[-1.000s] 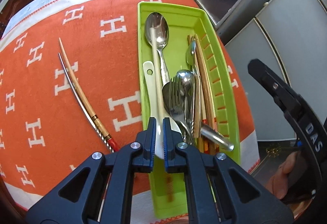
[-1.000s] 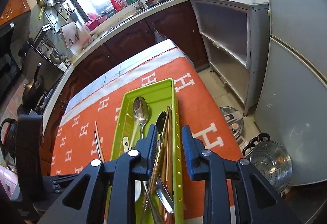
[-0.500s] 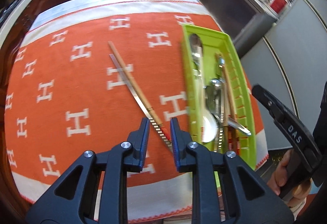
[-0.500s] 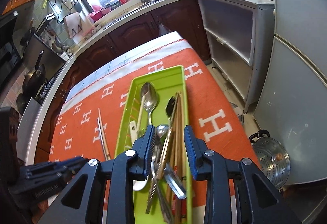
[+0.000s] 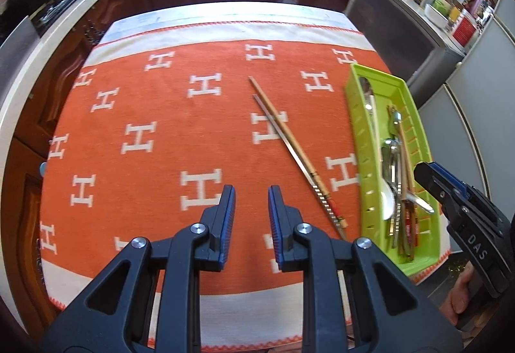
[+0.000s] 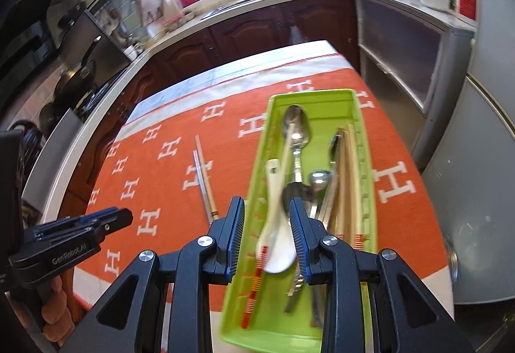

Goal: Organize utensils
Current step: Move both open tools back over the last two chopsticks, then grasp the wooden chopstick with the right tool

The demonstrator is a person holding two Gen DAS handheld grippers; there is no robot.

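Left wrist view: left claw (image 5: pixel 251 203) spread, empty, above the orange cloth (image 5: pixel 161 115) on the counter.
Chopsticks (image 5: pixel 289 145): on the cloth, centre right, beside the tray.
Tray (image 5: pixel 360 140): green, right edge, holding spoons and chopsticks.
Right wrist view: right claw (image 6: pixel 266 224) spread, empty, over the tray's white spoon (image 6: pixel 277 243).

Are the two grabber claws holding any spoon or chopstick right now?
No, nothing is held. The left gripper is open over bare orange cloth. The right gripper hangs open above the white spoon in the green tray.
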